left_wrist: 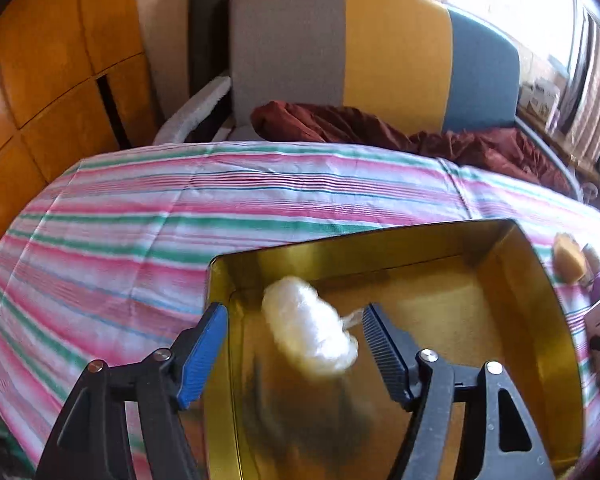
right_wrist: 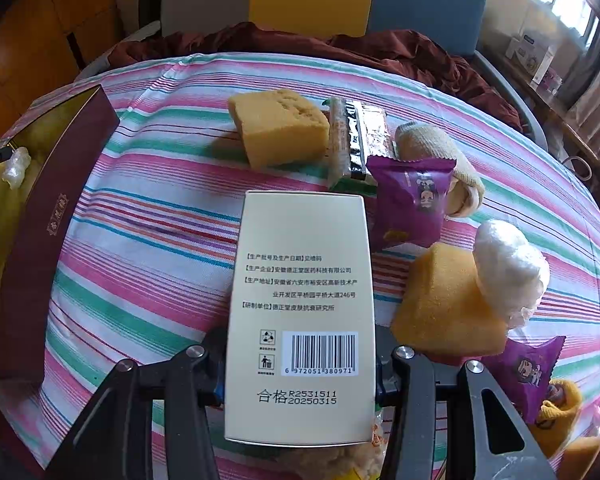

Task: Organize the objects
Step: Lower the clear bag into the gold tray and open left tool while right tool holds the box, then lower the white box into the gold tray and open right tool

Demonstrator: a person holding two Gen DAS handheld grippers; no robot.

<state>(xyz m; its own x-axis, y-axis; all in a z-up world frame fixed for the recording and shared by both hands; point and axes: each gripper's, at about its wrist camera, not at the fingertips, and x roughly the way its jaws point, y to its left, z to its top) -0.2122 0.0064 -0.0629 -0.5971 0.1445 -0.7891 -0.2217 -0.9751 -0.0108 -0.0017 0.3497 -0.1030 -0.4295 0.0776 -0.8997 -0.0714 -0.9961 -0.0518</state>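
Left wrist: left gripper (left_wrist: pixel 296 340) spread wide above the gold-lined box (left_wrist: pixel 540 280), white plastic wad (left_wrist: pixel 308 324) loose between the pads, dropping in — looks like the first item boxed. Right wrist: right gripper (right_wrist: pixel 300 372) clamps the cream carton (right_wrist: pixel 300 312); sponges (right_wrist: pixel 280 128), snack packs (right_wrist: pixel 412 200), another wad (right_wrist: pixel 508 268) left on the striped cloth (right_wrist: pixel 148 240).

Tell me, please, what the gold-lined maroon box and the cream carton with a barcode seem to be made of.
The gold-lined maroon box looks like rigid cardboard: matte maroon outside, while the inside shines with blurred reflections, probably foil paper. The cream carton with a barcode looks like thin paperboard with a smooth, slightly glossy finish: sharp folded edges and crisp print directly on it.
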